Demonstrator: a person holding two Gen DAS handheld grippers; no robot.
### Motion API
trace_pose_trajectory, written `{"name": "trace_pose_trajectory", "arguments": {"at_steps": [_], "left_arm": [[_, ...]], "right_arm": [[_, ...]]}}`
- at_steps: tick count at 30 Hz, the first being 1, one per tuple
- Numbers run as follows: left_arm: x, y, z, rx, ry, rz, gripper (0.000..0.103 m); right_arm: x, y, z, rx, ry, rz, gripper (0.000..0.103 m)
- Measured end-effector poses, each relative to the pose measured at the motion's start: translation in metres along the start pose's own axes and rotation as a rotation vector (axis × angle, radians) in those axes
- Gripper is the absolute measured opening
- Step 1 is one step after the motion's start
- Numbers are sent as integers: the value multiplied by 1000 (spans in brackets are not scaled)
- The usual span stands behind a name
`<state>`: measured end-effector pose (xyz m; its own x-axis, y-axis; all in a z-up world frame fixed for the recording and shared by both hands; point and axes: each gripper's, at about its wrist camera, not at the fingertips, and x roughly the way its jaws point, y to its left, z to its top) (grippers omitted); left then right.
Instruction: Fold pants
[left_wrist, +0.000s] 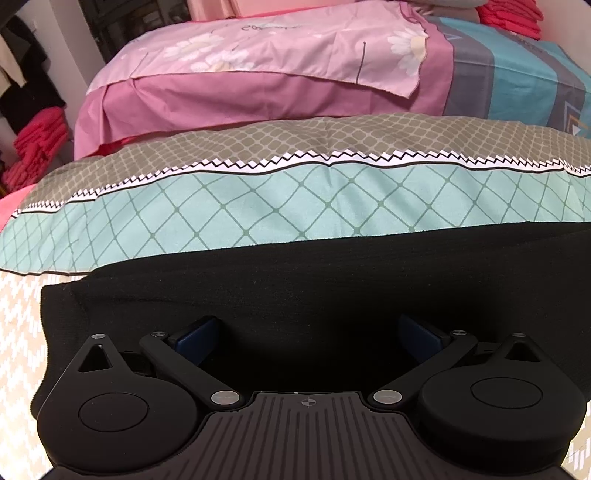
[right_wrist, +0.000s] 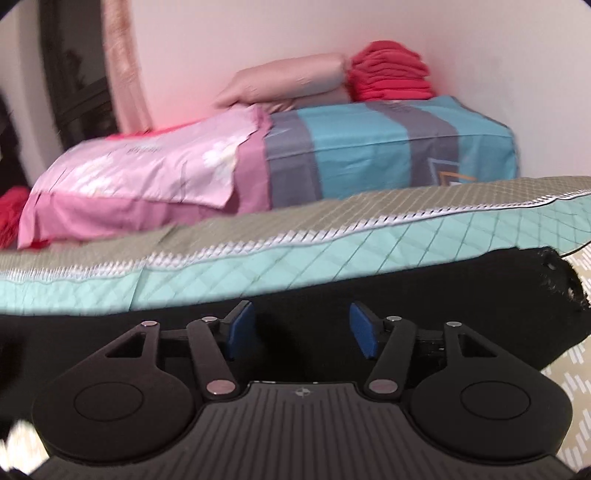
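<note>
Plainly, left gripper (left_wrist: 308, 334) wide open over black pants (left_wrist: 295, 280), right gripper (right_wrist: 301, 330) parted, empty.

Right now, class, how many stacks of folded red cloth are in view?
2: one stack at the wall beside the pillow, one stack low at the left. More may be hidden.

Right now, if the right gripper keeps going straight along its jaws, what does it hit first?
Most likely the black pants: the right gripper stands open above them, and the dark cloth fills the line ahead. Depth is unclear in the blurred view.
</note>
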<state>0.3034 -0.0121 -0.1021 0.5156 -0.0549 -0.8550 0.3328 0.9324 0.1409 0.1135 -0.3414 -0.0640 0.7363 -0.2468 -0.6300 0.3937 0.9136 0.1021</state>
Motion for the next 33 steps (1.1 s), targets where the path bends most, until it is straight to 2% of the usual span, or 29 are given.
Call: {"name": "trace_pose_trajectory", "arguments": {"at_steps": [2, 3, 4, 5, 7, 9, 13, 16, 17, 22, 26, 28, 30, 33], "left_arm": [[0, 0, 0, 3, 0, 1, 103], [0, 0, 0, 4, 0, 2, 103], [0, -1, 0, 3, 0, 3, 103], [0, -1, 1, 4, 1, 4, 103], [0, -1, 1, 3, 3, 4, 103], [0, -1, 2, 0, 7, 2, 103], [0, 0, 2, -2, 13, -1, 103], [1, 0, 3, -1, 15, -1, 103], [1, 0, 3, -1, 18, -1, 103], [1, 0, 4, 0, 22, 0, 103], [1, 0, 4, -1, 22, 0, 103], [1, -1, 4, -2, 23, 1, 103], [1, 0, 4, -3, 23, -1, 103], [1, 0, 3, 0, 19, -2, 103]], "right_arm": [[1, -8, -4, -12, -17, -27, 58], [1, -14, -1, 17, -25, -40, 52], [-1, -20, 4, 65, -34, -59, 50], [-6, -25, 8, 113, -44, -92, 52], [-18, -28, 9, 156, -67, -203, 72], [-38, -34, 2, 202, -83, -233, 72], [-84, -57, -28, 429, -35, -174, 75], [-88, -79, -50, 595, 65, -40, 77], [-85, -86, -53, 627, 59, -10, 77], [-52, -104, -34, 623, 5, 82, 84], [-29, -110, -20, 560, -50, 134, 88], [-28, -114, -27, 636, -94, 135, 88], [-33, -105, -33, 665, -91, 155, 88], [-38, -86, -40, 547, -84, 212, 88]]}}
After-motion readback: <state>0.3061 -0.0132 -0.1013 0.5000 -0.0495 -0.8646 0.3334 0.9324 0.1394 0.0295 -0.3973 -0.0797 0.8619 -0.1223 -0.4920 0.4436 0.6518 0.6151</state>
